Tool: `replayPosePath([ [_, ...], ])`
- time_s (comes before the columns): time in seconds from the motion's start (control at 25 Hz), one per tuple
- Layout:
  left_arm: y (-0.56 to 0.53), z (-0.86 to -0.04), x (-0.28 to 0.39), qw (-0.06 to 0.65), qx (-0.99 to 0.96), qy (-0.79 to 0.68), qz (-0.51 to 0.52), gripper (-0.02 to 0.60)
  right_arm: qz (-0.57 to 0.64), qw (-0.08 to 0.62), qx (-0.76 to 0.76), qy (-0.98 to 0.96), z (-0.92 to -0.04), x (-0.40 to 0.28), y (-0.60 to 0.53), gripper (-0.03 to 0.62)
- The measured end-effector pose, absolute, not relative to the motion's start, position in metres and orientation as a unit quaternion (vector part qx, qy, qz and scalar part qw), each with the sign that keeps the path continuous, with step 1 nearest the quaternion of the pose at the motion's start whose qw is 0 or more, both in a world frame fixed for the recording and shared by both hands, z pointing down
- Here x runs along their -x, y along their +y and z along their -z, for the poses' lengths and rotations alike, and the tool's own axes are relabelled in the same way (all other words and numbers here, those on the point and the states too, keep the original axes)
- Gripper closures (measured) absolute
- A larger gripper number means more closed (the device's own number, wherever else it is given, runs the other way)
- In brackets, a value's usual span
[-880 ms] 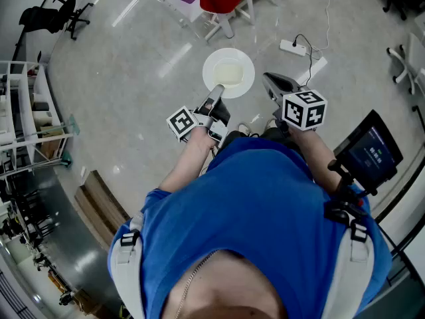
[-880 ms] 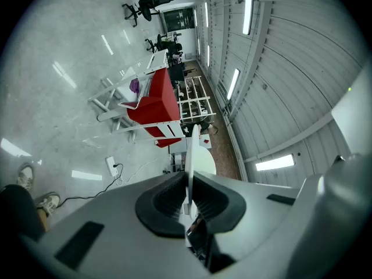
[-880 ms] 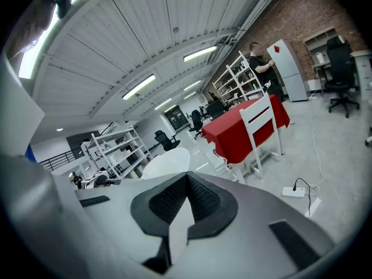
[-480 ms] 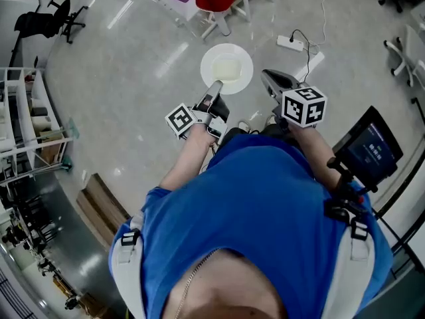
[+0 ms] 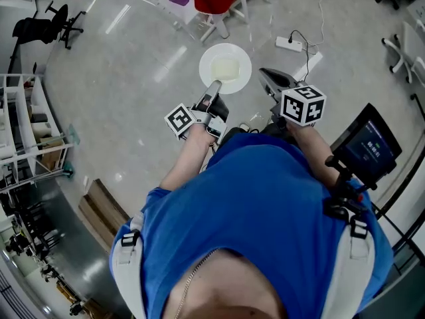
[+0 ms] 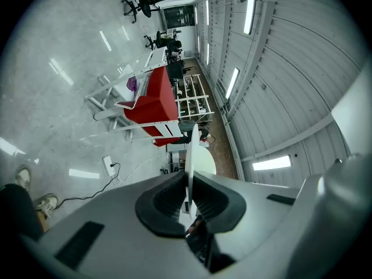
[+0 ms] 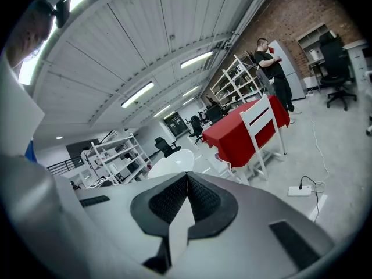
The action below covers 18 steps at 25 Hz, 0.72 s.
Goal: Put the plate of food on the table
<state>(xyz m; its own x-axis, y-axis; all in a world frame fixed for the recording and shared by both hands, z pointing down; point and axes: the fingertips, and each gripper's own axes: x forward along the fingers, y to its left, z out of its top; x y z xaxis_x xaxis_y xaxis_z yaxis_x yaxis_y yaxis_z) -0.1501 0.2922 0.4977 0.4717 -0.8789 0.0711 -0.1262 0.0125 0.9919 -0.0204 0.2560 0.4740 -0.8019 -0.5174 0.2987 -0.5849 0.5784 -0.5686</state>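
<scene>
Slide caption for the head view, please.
Left gripper holds a white plate by its rim above the floor; right gripper shut, empty.

White chair (image 7: pixel 260 114) before red table (image 7: pixel 229 138)

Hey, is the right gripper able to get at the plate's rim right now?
Probably yes: the right gripper sits close beside the plate with nothing between them, and the left gripper holds only the near rim. The right gripper's jaws are shut, so they'd need to open first.

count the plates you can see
1. The plate hangs over the floor, its near rim clamped in the left gripper; the right gripper is shut beside it, empty. The shelves may hide others.
</scene>
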Motion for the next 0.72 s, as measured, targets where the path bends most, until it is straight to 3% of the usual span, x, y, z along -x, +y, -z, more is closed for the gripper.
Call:
replayPosePath([
  [0.72,0.273,-0.499,0.138,0.599,-0.635,-0.378,0.307,0.555,-0.367,0.046,-0.293,-0.882,-0.482,0.026,0.255,0.588],
])
